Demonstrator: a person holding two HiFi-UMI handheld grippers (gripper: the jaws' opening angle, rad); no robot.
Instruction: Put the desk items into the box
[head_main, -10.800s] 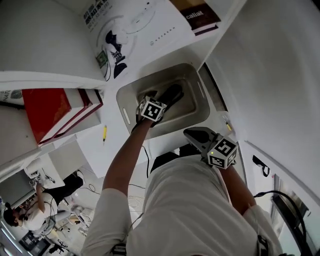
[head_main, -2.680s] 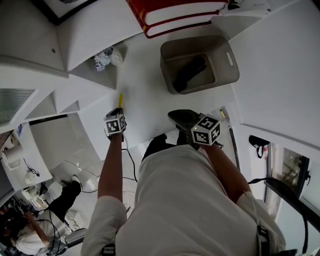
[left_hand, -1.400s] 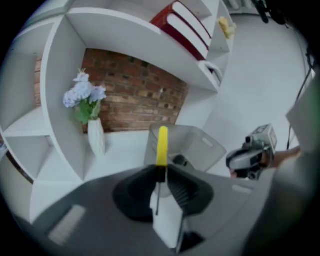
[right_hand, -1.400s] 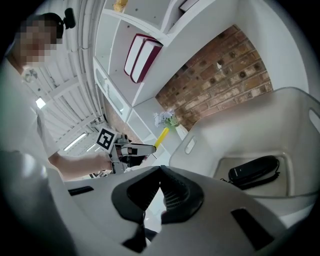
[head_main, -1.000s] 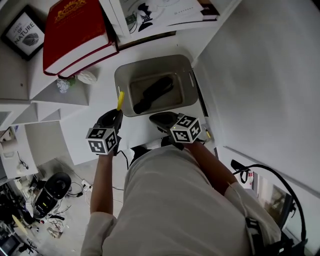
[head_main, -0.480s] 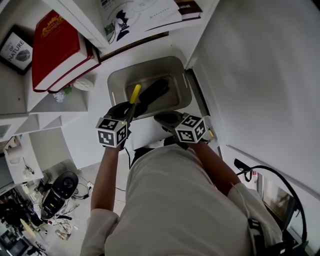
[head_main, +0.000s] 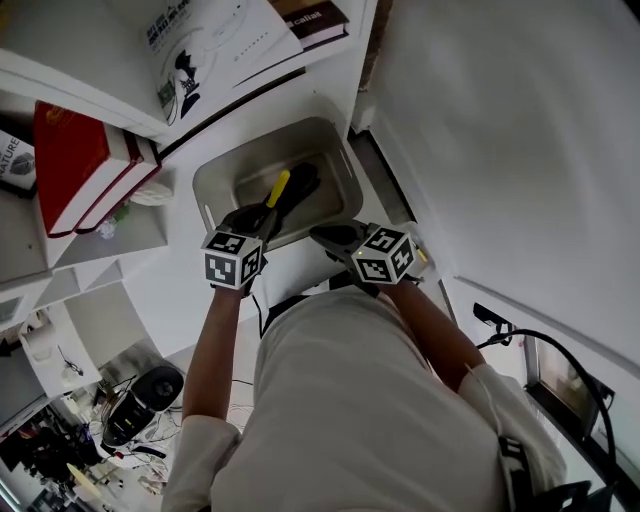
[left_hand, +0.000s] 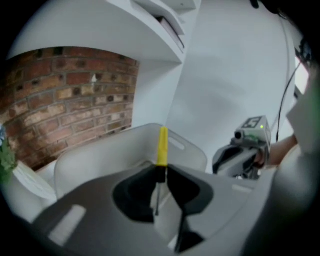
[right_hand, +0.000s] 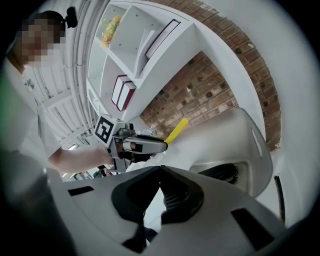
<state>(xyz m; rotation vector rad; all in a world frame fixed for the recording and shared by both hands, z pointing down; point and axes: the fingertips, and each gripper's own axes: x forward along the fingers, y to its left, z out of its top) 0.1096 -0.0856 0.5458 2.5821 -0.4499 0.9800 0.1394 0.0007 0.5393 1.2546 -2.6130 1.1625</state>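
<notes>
White desk (head_main: 185, 285) under white shelving, with a brick wall (left_hand: 65, 95) behind, carries a pale grey box (head_main: 222, 178) with slot handles in its end walls. Over that box hangs the yellow tool (head_main: 277, 188), a yellow handle on a thin dark shaft. The left gripper (left_hand: 161, 170) has its jaws pinched on the shaft just below the handle, so the yellow end sticks out past the jaw tips and points over the box's inside. From the head view the handle lies above the box's hollow, and the gripper itself sits at the near rim; whether the tool touches anything inside cannot be told. Within the box lies one long black item (head_main: 303, 183) on the floor of the box, running along its length.

Just beside the left gripper, at the near right corner of the box, the right gripper (right_hand: 160, 169) is held with its jaws pressed together and nothing between them. Red books (head_main: 75, 165) lie stacked on a shelf to the left, and a white printed booklet (head_main: 215, 40) rests on the shelf beyond the box.
</notes>
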